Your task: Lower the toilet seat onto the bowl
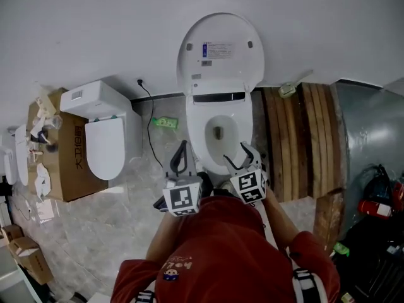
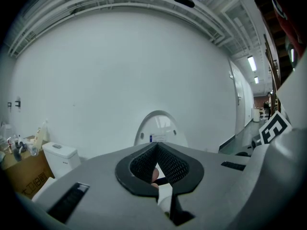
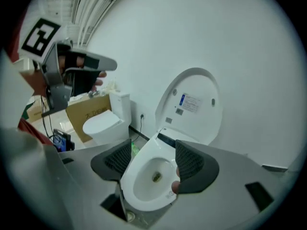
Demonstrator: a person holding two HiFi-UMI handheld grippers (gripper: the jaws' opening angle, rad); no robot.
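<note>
A white toilet stands against the wall with its bowl [image 1: 216,134] uncovered. Its oval lid [image 1: 219,54] is raised against the wall, a printed label on its inner face. I cannot make out a separate seat ring on it. My left gripper [image 1: 180,159] hovers by the bowl's front left rim, shut on nothing. It points at the raised lid [image 2: 158,127] in the left gripper view. My right gripper [image 1: 245,156] is open near the bowl's front right rim. The bowl [image 3: 144,178] shows between its pads [image 3: 190,163] below the lid [image 3: 193,107].
A second white toilet [image 1: 104,136] with its lid down stands to the left beside a cardboard box [image 1: 65,166]. A green bottle [image 1: 165,123] and a black cable [image 1: 150,131] lie on the floor between the toilets. Wooden planks [image 1: 304,137] sit to the right.
</note>
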